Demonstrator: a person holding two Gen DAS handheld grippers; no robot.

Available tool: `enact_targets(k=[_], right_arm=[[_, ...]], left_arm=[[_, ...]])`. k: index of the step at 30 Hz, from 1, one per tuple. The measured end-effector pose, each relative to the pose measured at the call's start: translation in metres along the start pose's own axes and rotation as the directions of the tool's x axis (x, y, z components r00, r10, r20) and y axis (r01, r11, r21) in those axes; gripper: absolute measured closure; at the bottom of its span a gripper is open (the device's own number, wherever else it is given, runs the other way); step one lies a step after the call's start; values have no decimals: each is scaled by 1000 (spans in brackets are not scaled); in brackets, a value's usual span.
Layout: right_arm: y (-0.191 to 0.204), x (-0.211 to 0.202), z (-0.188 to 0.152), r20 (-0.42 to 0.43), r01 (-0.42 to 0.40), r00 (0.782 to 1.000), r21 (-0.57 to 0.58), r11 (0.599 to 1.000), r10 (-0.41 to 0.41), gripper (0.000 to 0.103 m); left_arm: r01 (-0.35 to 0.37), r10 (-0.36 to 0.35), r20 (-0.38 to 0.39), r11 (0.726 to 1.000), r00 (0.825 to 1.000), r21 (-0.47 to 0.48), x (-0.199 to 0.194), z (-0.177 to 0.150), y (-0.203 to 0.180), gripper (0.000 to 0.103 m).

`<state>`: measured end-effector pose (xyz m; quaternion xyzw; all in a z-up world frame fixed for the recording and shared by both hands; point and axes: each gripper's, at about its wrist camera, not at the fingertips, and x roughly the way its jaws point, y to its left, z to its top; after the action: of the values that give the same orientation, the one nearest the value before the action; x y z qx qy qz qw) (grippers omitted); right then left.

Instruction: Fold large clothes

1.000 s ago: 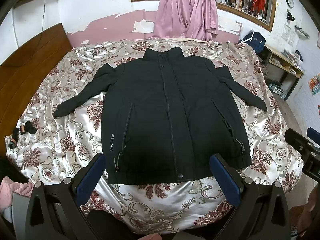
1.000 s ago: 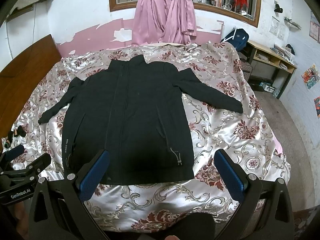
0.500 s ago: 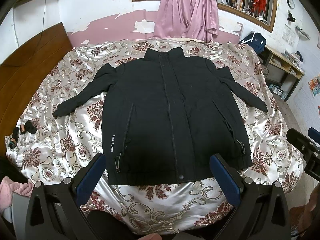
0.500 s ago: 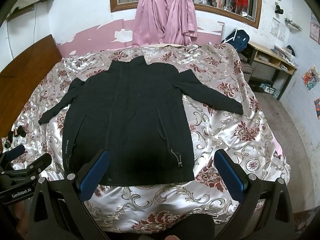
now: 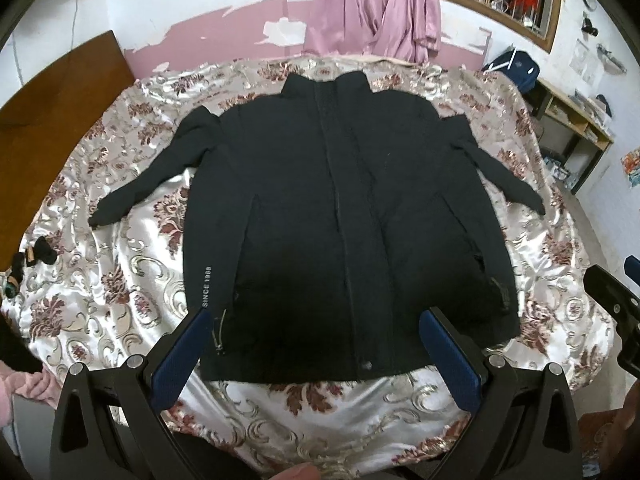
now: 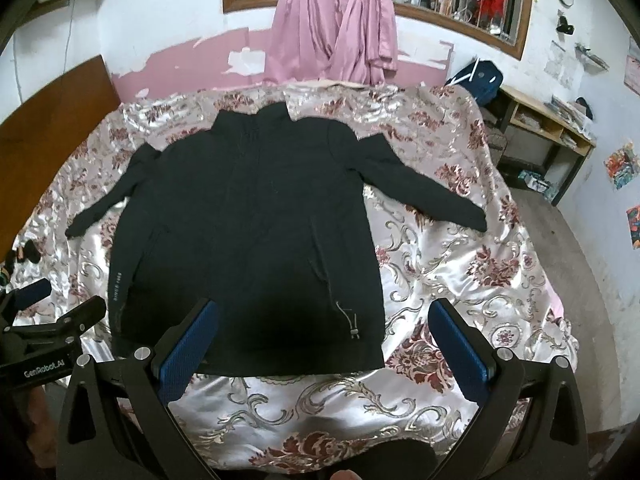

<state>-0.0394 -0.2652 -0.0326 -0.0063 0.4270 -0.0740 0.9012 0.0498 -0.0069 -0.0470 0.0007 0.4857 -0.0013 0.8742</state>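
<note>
A black zip-up jacket (image 5: 340,216) lies flat and face up on the floral satin bedspread (image 5: 120,288), collar toward the far wall, both sleeves spread out to the sides. It also shows in the right wrist view (image 6: 248,232). My left gripper (image 5: 316,352) is open and empty, held above the jacket's hem. My right gripper (image 6: 324,344) is open and empty, above the hem's right corner. Each gripper shows at the edge of the other's view.
A wooden headboard (image 5: 52,108) runs along the bed's left side. Small dark items (image 5: 36,256) lie on the bedspread at the left edge. Pink curtains (image 5: 376,12) hang at the far wall. A desk with shelves (image 6: 540,132) stands to the right, bare floor (image 6: 580,264) beside the bed.
Both grippers have moved slightly forward toward the jacket. The jacket has not moved and both grippers stay open.
</note>
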Motion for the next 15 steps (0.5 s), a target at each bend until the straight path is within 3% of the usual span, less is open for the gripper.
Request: enact_targets(k=[8, 10, 15], right_arm=[[16, 91, 7, -26, -34, 999, 8, 999, 34, 1], [18, 112, 12, -14, -52, 999, 24, 998, 52, 1], [29, 131, 50, -22, -52, 998, 28, 998, 53, 1]], left_arm=[[-7, 8, -24, 1000, 1000, 18, 90, 31, 3, 0], [18, -18, -40, 1000, 999, 6, 108, 45, 8, 0], [61, -59, -55, 997, 997, 42, 97, 102, 14, 0]])
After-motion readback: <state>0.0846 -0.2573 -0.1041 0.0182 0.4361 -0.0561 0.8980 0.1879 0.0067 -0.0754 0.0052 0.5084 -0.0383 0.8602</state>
